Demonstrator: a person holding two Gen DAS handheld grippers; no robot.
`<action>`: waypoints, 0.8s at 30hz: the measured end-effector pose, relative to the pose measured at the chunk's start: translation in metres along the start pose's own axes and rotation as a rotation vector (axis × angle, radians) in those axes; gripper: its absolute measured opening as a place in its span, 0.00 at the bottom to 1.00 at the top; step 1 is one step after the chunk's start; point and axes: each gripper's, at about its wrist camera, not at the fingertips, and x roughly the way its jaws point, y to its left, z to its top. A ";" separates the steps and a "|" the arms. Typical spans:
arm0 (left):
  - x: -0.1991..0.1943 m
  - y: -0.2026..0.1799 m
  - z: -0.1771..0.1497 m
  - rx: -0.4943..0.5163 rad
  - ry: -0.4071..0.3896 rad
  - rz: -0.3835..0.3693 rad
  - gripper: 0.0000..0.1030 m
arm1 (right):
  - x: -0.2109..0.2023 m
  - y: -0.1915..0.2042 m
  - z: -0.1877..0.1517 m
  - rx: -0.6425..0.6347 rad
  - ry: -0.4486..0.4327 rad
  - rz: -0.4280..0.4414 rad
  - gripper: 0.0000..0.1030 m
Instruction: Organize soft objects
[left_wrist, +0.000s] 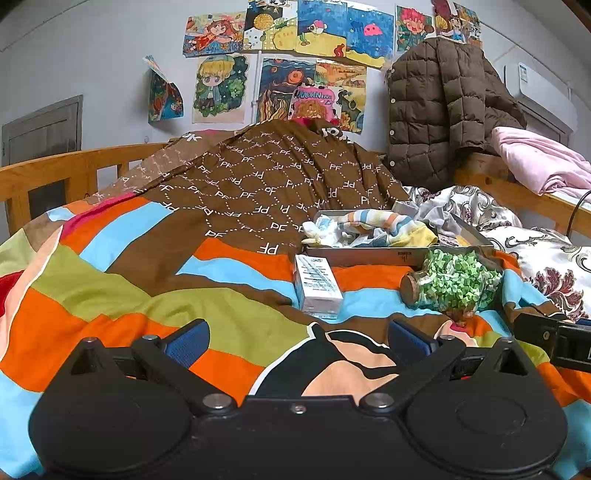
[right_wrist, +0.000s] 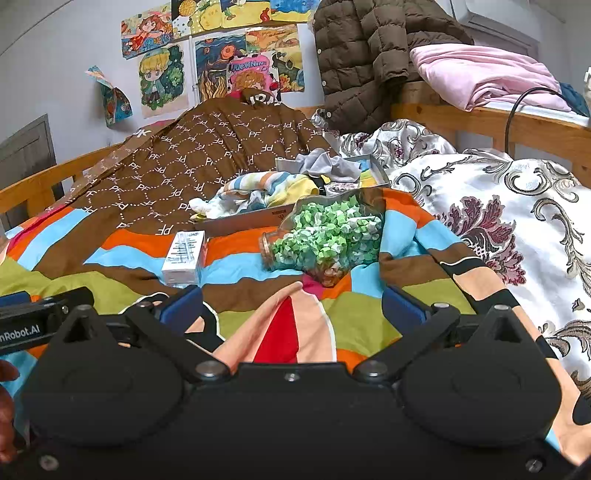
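Both the left gripper (left_wrist: 297, 334) and the right gripper (right_wrist: 291, 304) hovered with jaws wide and empty above the striped quilt (left_wrist: 122, 295). Farther off, striped socks (left_wrist: 399, 225) lay in a shallow tray (left_wrist: 369, 255), behind a white carton (left_wrist: 317, 288) and a toppled jar of green paper stars (left_wrist: 454, 284).
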 end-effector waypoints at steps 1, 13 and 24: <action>0.000 0.000 -0.001 0.001 0.002 0.000 0.99 | 0.000 0.000 0.000 -0.001 0.001 0.000 0.99; 0.001 0.001 -0.001 0.001 0.001 -0.006 0.99 | 0.001 -0.004 0.000 -0.006 0.004 0.002 0.99; 0.003 -0.001 -0.004 0.010 0.007 -0.026 0.99 | 0.001 -0.003 0.000 -0.006 0.005 0.002 0.99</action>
